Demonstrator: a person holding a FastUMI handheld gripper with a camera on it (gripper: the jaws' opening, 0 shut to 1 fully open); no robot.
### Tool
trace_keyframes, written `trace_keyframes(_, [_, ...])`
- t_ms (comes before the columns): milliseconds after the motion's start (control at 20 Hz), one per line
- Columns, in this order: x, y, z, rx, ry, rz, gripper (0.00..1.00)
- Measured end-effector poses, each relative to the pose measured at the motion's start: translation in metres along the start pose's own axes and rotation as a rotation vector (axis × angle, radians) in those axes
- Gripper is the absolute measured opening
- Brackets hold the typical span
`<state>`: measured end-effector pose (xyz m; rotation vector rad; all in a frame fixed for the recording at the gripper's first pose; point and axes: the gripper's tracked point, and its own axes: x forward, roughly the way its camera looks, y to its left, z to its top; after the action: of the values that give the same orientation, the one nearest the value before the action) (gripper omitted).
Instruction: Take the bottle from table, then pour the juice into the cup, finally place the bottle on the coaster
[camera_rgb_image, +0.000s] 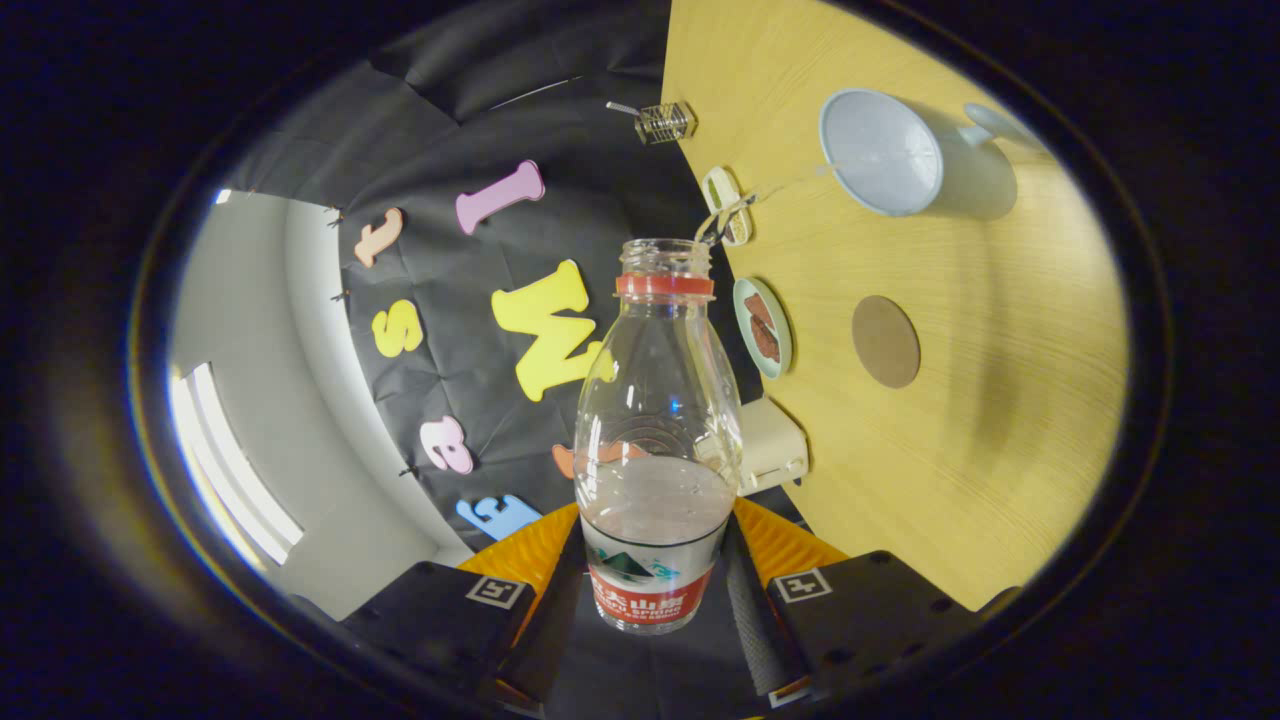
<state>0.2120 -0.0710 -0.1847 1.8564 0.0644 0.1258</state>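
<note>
My jaws (655, 590) are closed on the bottle (655, 430), one finger pressed against each side of its labelled lower part, at the bottom centre of the frame. The bottle is uncapped, with a red ring at its neck, and liquid fills only its lower portion. My view is rolled, so the tabletop (1000, 450) fills the right side of the frame. On it, right of the bottle's neck, lies the round brown coaster (885, 341). The cup (885, 150) sits at upper right, its mouth facing me.
</note>
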Motion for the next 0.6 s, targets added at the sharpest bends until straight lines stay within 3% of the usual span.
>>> trace_keyframes(600, [0.001,0.030,0.000,0.099,0.012,0.040,0.75])
